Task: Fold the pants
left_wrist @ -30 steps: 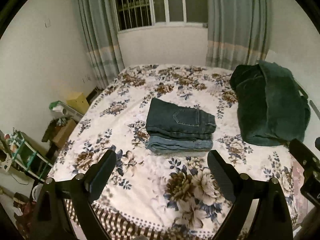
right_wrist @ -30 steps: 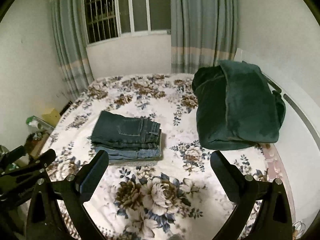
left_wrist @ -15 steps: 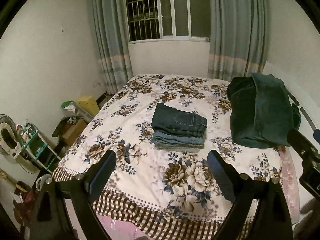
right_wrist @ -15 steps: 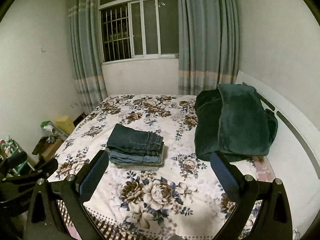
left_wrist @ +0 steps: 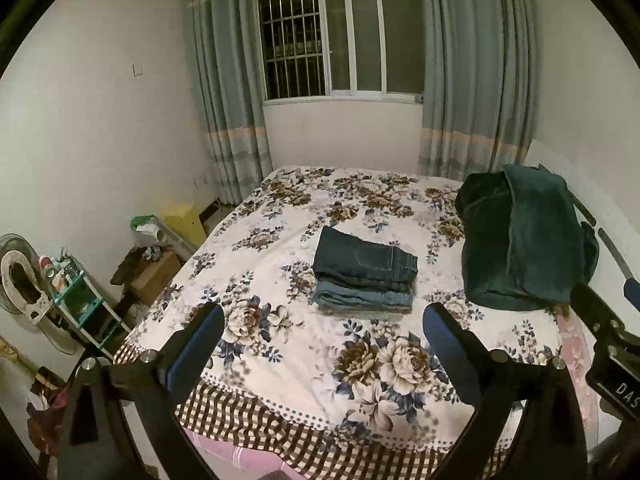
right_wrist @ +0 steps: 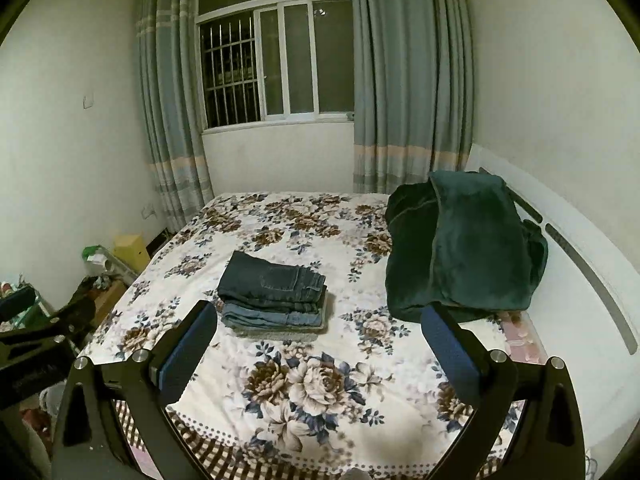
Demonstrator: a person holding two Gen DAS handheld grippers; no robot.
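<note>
The dark blue denim pants (left_wrist: 364, 260), folded into a compact rectangle, sit on top of a paler blue folded pair (left_wrist: 362, 300), and under both I can make out the edge of a grey folded layer (right_wrist: 280, 330). The stack lies near the middle of the bed with the white, brown and blue floral cover (left_wrist: 280, 364), a little toward its near end. I judge that it is there because it is the flat, open part of the bed, easy to reach from the foot where I stand, with room all round it.

The top pair's long side runs left to right across the bed. Its stitched back pocket (right_wrist: 280, 278) faces up, and the waistband end with its bunched layers points right, toward the heaped dark green plush blanket (left_wrist: 520, 240). The smooth fold edge faces left. The layered edges of the whole stack face me at the near side, squared up one over another.

The blanket is well apart from the stack, pushed against the white headboard (right_wrist: 580, 280) on the right, which I read as clearing it out of the folding space.

My left gripper (left_wrist: 320, 328) has nothing between its blue pads (left_wrist: 196, 340), and its jaws are opening wider; it hangs over the near edge of the bed, clear of the cloth. My right gripper (right_wrist: 318, 330) is likewise spread wide and empty, short of the stack. With both tools released and the pile tidy, I judge this pair done.
</note>
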